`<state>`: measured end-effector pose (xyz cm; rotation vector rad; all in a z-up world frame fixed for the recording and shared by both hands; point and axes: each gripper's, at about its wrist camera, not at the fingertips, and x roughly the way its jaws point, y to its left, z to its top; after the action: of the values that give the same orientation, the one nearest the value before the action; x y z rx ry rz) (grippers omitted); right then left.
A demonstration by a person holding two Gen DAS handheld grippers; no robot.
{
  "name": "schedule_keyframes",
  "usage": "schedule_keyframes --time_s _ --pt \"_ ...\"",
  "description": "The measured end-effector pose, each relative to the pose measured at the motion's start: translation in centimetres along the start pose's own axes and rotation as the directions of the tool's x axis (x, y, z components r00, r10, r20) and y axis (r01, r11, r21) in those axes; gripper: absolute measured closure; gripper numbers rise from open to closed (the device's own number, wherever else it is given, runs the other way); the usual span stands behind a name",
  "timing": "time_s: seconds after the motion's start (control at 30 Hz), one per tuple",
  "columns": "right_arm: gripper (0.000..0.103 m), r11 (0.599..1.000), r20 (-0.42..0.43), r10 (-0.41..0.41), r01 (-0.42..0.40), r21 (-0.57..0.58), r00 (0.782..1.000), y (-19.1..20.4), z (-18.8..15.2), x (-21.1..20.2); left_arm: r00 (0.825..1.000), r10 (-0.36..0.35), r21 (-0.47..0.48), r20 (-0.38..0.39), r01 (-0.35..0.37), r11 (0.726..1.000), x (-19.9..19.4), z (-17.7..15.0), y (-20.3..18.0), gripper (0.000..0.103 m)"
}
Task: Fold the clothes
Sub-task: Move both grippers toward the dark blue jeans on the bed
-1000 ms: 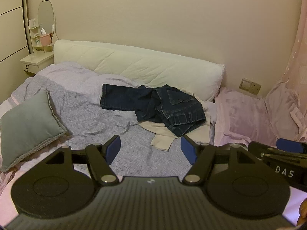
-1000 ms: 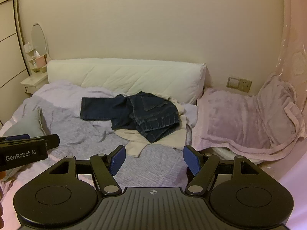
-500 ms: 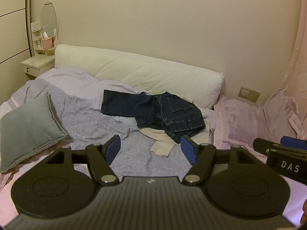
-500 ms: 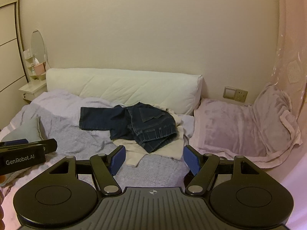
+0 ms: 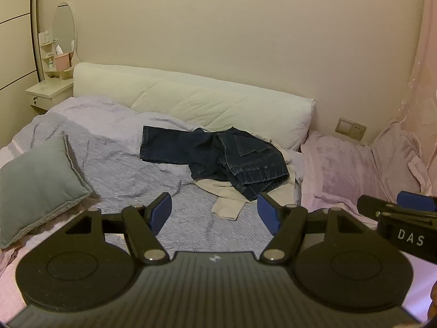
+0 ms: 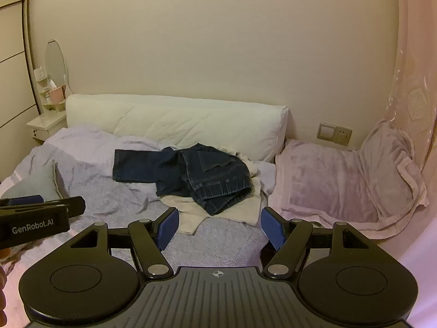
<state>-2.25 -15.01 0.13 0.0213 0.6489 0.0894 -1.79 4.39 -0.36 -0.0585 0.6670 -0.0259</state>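
Lying crumpled on the bed (image 5: 114, 169), the dark jeans (image 5: 218, 158) are spread with one leg stretched toward the left, long axis across the bed, over a cream garment (image 5: 226, 205); against the earlier frame, the pile is seen slightly lower and nearer; both the left hand-held gripper (image 5: 214, 213) and right hand-held gripper (image 6: 220, 228) are held apart, empty, with the jeans beyond their tips, untouched.

both hand-held grippers, left (image 5: 214, 213) and right (image 6: 220, 225), side by side, jaws wide apart (nothing between them)
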Motion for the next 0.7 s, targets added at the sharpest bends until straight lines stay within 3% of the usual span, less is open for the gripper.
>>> schedule_keyframes --time_s 0.37,0.7 --pt "0.033 1.0 0.002 0.023 -0.023 -0.02 1.0 -0.2 1.0 2.5 1.0 0.02 -0.016 0.004 -0.02 1.0 2.4 1.4 0.3 0.037" --pt "0.033 0.999 -0.035 0.044 -0.045 -0.03 0.998 -1.7 3.0 7.3 0.999 0.047 -0.01 -0.012 -0.048 0.999 6.4 3.3 -0.4 0.037"
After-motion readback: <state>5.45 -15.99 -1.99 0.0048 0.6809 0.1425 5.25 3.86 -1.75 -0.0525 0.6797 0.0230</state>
